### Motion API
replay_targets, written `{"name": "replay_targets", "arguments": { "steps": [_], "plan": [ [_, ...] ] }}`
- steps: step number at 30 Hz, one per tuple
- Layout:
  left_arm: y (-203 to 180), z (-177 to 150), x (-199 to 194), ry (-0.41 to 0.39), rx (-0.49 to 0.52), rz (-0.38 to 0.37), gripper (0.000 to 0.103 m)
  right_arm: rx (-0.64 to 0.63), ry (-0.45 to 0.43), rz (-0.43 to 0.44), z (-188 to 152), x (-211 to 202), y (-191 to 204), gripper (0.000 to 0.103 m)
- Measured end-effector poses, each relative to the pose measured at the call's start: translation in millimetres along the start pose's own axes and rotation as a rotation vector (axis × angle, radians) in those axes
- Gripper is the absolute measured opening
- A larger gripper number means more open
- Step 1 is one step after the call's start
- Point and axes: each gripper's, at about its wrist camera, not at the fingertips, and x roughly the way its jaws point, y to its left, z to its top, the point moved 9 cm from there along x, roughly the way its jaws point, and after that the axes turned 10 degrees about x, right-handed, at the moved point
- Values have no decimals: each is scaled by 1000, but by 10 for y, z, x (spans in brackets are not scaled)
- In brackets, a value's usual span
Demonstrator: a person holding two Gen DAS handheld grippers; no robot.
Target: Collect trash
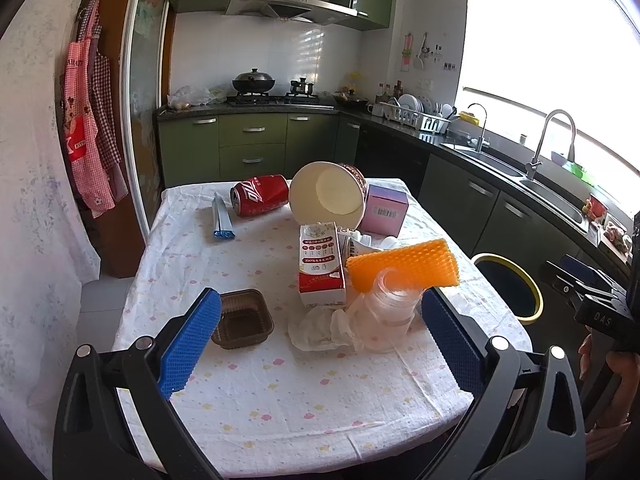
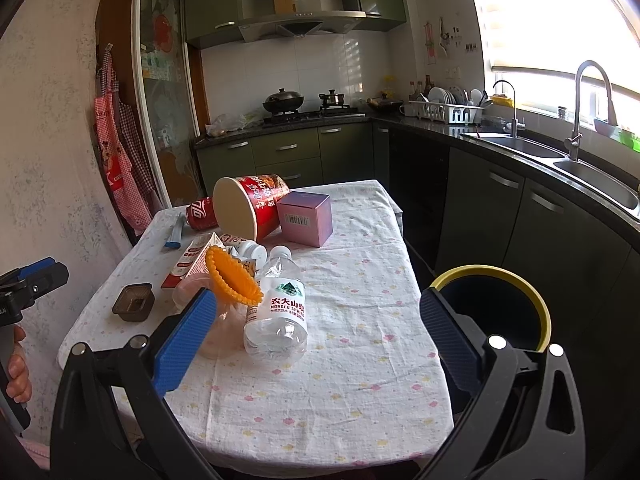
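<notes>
Trash lies scattered on a cloth-covered table (image 1: 248, 408): a brown plastic tray (image 1: 244, 318), a crumpled tissue (image 1: 320, 330), a clear water bottle (image 2: 278, 308), an orange foam sleeve (image 1: 402, 266), a red and white carton (image 1: 320, 264), a red can (image 1: 260, 195), a tipped noodle cup (image 1: 328, 194), a pink box (image 1: 386, 210) and a blue tube box (image 1: 222, 218). My left gripper (image 1: 320, 336) hovers open above the tray and tissue. My right gripper (image 2: 316, 338) is open near the bottle. A black bin with a yellow rim (image 2: 496, 304) stands right of the table.
Dark kitchen cabinets and a sink (image 2: 520, 146) run along the right, close to the bin. A stove with a wok (image 1: 254, 82) is at the back. Aprons (image 1: 90, 128) hang on the left wall. The near half of the tablecloth (image 2: 320, 400) is bare.
</notes>
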Motion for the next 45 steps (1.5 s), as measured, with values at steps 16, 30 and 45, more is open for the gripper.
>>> {"name": "replay_targets", "arguments": {
  "steps": [16, 30, 45],
  "plan": [
    [-7, 8, 7, 1, 4, 0, 99, 4, 1, 0, -10, 18, -27, 97],
    [-18, 1, 18, 5, 3, -6, 99, 5, 4, 0, -22, 30, -38, 97],
    [196, 317, 564, 9, 28, 36, 99, -71, 35, 0, 179, 521, 93, 97]
  ]
}}
